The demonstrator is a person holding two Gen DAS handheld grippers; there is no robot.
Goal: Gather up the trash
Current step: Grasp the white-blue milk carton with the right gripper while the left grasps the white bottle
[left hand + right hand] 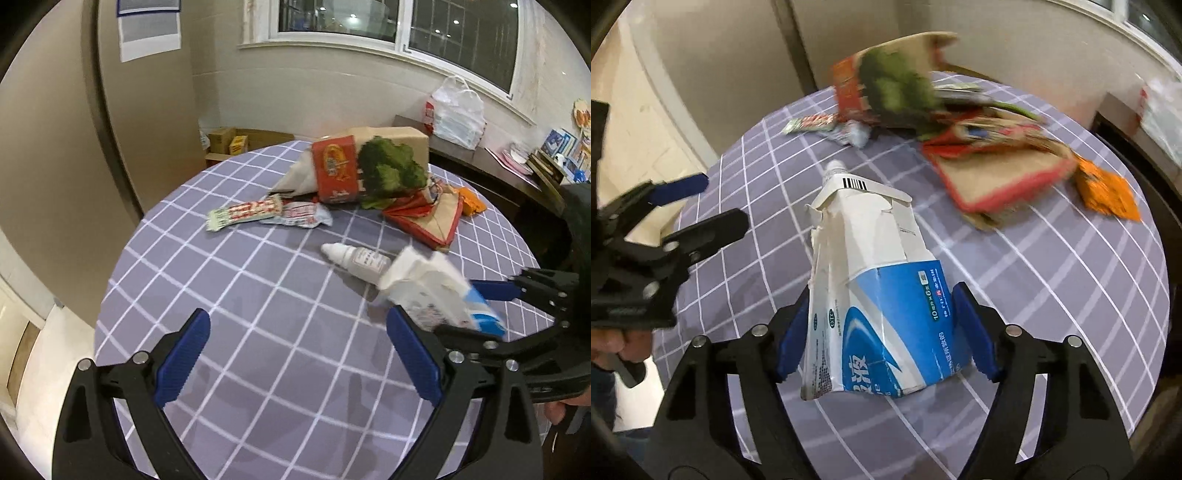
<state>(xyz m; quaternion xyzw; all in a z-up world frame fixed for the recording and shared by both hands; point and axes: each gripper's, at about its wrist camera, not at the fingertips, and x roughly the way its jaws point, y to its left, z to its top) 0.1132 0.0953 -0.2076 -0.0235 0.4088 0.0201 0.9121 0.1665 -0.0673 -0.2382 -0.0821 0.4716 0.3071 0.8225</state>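
Observation:
My right gripper is shut on a torn white and blue medicine box and holds it above the checked round table. The box also shows in the left wrist view, held by the right gripper. My left gripper is open and empty above the table. It shows in the right wrist view at the left. A small white bottle lies on the table just beyond the box. Further back lie a red carton, green leafy scraps, wrappers and flattened red-edged cardboard.
A brown cardboard box stands at the table's far edge behind the pile. An orange wrapper lies at the right. A side counter with a white plastic bag runs along the right wall. Cartons sit on the floor beyond.

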